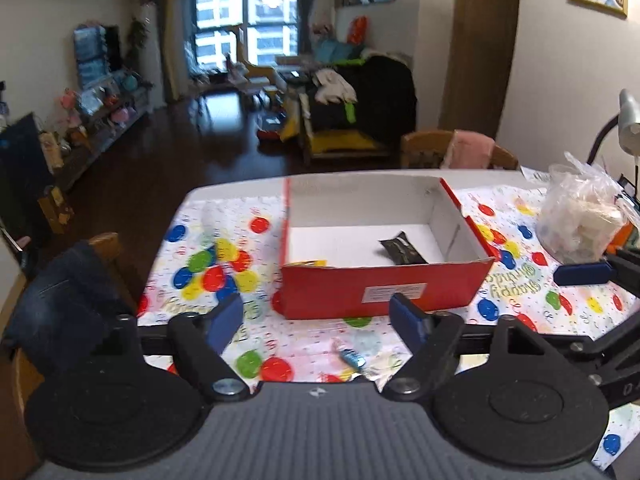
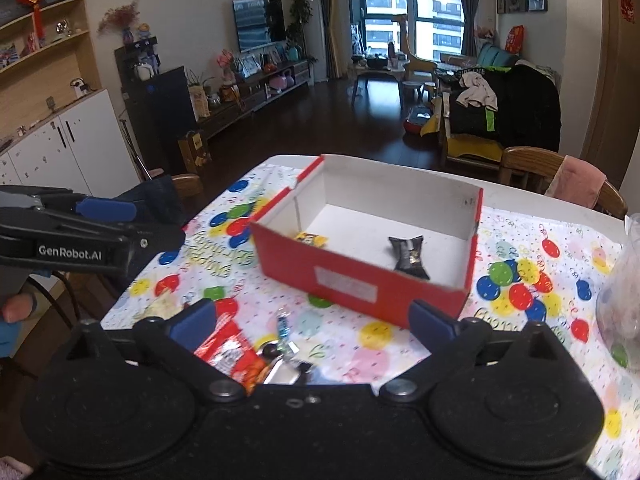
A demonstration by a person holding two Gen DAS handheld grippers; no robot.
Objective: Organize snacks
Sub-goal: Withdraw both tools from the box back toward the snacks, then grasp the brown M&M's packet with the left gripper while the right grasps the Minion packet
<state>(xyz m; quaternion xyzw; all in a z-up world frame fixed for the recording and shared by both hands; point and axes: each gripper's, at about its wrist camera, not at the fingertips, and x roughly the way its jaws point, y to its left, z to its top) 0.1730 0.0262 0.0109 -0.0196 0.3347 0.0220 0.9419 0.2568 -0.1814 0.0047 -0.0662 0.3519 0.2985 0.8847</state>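
A red cardboard box (image 1: 384, 288) (image 2: 360, 280) with a white inside stands on the balloon-print tablecloth. In it lie a dark snack packet (image 1: 402, 254) (image 2: 408, 258) and a yellow one (image 1: 308, 263) (image 2: 312, 239) against the near wall. My left gripper (image 1: 318, 316) hovers in front of the box, open, nothing between its blue pads. My right gripper (image 2: 312, 320) is open too, empty, near the box's front corner. On the cloth below lie a blue-wrapped candy (image 1: 352, 358) (image 2: 283, 326), a red packet (image 2: 232, 354) and a silver-wrapped snack (image 2: 282, 372).
A clear plastic bag (image 1: 580, 224) of pale items sits at the table's right, by a lamp (image 1: 628, 120). Wooden chairs stand at the far edge (image 2: 532, 168) and left side (image 1: 100, 248); dark cloth drapes the left one. The other gripper (image 2: 80, 236) shows at left.
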